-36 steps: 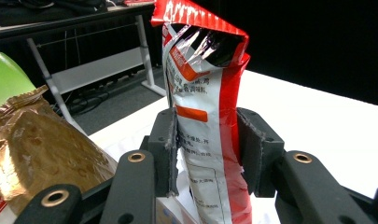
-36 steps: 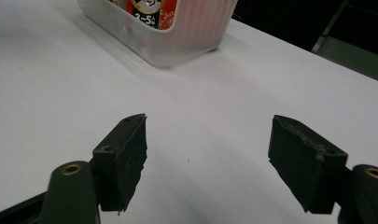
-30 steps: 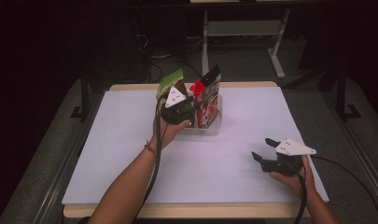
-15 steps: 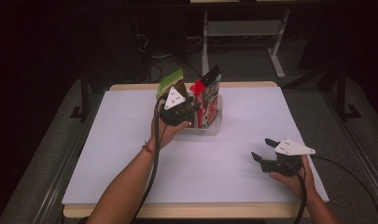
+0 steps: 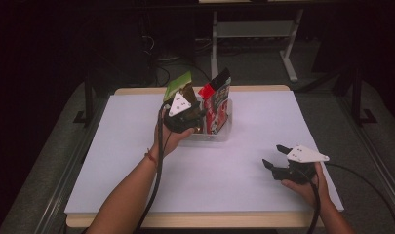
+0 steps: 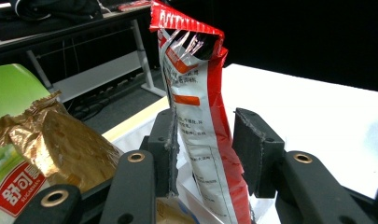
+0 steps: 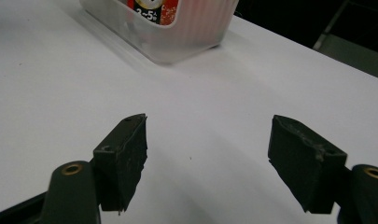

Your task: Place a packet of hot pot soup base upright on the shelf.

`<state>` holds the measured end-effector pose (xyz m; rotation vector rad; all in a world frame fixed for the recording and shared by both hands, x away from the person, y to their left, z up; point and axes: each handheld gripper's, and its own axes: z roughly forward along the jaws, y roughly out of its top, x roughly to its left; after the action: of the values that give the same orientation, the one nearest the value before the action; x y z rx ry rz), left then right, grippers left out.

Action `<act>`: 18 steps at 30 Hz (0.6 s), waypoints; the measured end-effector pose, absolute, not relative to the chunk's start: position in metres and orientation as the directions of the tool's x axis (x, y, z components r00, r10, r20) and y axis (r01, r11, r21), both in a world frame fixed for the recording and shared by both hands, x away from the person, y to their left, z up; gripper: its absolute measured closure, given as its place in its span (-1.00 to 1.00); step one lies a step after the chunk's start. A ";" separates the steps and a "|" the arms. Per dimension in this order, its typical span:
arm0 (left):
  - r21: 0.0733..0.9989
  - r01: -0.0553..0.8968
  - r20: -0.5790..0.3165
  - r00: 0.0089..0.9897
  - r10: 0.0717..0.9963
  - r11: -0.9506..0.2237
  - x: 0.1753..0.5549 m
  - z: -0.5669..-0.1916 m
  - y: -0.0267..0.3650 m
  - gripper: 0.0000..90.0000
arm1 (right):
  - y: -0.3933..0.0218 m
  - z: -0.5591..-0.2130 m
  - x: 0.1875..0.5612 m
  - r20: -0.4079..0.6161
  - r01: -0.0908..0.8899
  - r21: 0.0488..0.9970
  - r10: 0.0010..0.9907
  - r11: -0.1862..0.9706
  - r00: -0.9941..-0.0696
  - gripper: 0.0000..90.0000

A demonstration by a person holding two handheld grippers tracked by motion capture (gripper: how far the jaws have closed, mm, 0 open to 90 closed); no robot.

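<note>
1. The left hand-held gripper [image 5: 194, 118] is at the clear bin [image 5: 219, 135], around 12 o'clock of the tabletop [image 5: 136, 170] centre.
2. In the left gripper view the red pouch [image 6: 200, 126] stands upright between the jaws. One pad touches its edge; the other stands just clear, so the jaws are spread around it, not pinching.
3. A gold bag [image 6: 60, 149] and a green bag [image 6: 11, 93] sit at 9 o'clock of the pouch, also in the bin.
4. The right hand-held gripper [image 5: 277, 161] rests near the tabletop's 4 o'clock corner, well apart from the bin.
5. Its jaws are spread wide with nothing between them; the bin lies at 12 o'clock in its view.
</note>
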<state>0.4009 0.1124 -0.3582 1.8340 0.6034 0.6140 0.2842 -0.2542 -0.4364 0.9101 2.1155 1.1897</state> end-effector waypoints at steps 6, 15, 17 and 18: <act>0.939 0.101 0.149 0.740 0.655 -0.328 0.394 -0.358 0.114 0.24 | -0.254 -0.436 0.284 -0.128 0.293 0.876 0.771 0.383 -0.624 -0.39; 0.926 0.102 0.169 0.749 0.641 -0.362 0.385 -0.358 0.121 -0.06 | -0.254 -0.437 0.285 -0.126 0.294 0.876 0.771 0.382 -0.625 -0.39; 0.926 0.100 0.168 0.754 0.635 -0.363 0.383 -0.359 0.125 -0.12 | -0.254 -0.437 0.284 -0.125 0.296 0.876 0.771 0.382 -0.625 -0.39; 0.924 0.107 0.165 0.753 0.637 -0.367 0.381 -0.359 0.126 -0.14 | -0.254 -0.437 0.285 -0.126 0.295 0.875 0.771 0.382 -0.625 -0.39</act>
<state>0.3812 0.1260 -0.3589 1.8894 0.5709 0.6251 0.2846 -0.2545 -0.4369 0.9133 2.1196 1.1870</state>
